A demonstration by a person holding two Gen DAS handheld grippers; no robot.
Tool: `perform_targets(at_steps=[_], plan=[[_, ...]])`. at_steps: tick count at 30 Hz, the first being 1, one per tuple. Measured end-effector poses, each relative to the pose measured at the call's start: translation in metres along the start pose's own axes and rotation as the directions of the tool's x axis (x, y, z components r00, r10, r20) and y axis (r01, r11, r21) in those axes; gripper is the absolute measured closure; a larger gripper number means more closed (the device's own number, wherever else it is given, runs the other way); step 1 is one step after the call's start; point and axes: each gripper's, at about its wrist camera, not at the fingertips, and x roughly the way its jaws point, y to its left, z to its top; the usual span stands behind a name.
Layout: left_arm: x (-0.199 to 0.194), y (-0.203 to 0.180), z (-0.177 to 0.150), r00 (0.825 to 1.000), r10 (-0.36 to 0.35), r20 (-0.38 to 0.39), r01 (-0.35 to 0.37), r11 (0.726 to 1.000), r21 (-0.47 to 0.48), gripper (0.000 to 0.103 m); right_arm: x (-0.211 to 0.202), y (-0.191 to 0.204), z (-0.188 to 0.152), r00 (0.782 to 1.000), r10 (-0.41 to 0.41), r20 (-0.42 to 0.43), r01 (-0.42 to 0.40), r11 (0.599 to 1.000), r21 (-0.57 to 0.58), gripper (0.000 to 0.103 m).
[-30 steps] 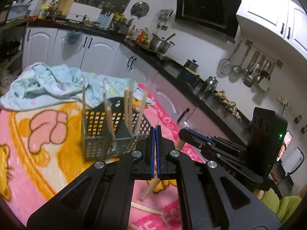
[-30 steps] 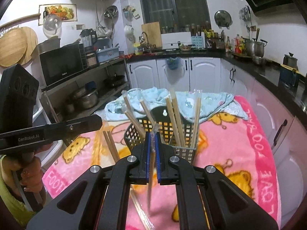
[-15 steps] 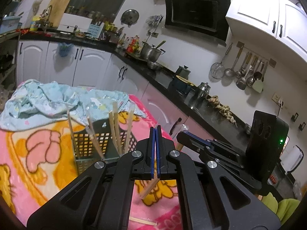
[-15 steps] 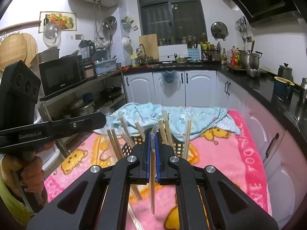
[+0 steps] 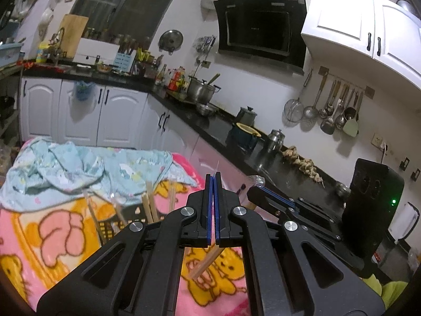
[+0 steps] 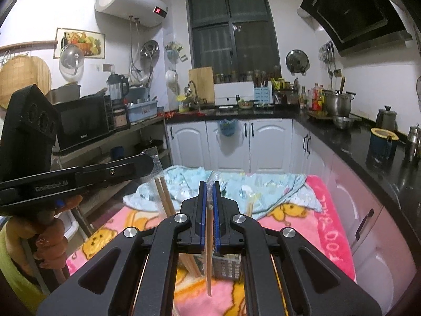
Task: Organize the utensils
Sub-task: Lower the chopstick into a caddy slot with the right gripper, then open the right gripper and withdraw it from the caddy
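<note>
My left gripper is shut on a plastic-wrapped pair of wooden chopsticks that hangs below its fingers. My right gripper is shut on another wrapped chopstick pair, held upright above the table. The grey mesh utensil basket stands on the pink blanket just below the right gripper, mostly hidden by it, with several wrapped chopsticks standing in it. In the left wrist view the basket shows only partly behind the gripper. Both grippers are raised above the basket.
A pink cartoon blanket covers the table, with a crumpled light blue cloth at its far end. Black counters with pots run along the right, white cabinets behind. The other gripper's body is close at the right.
Both grippers have risen and tilted up with their chopsticks. The basket has dropped low in both views and is now largely hidden behind the fingers.
</note>
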Motion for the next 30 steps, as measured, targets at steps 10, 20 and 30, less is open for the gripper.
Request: perform_targets(at_steps=[10, 20, 30], plan=[[0.006, -0.005, 0.034, 0.999, 0.024, 0.047, -0.025, 0.999, 0.037, 0.103, -0.002, -0.001, 0.031, 0.997, -0.01, 0.08, 0.012, 1.0, -0.019, 0.098], [0.013, 0.006, 0.048, 0.996, 0.056, 0.066, -0.059, 0.998, 0.037, 0.103, 0.007, -0.01, 0.054, 0.987, -0.026, 0.157, 0.033, 0.998, -0.047, 0.098], [0.033, 0.022, 0.047, 0.995, 0.082, 0.059, -0.083, 0.996, 0.017, 0.103, 0.032, -0.018, 0.048, 0.984, -0.057, 0.166, 0.066, 0.996, -0.055, 0.098]])
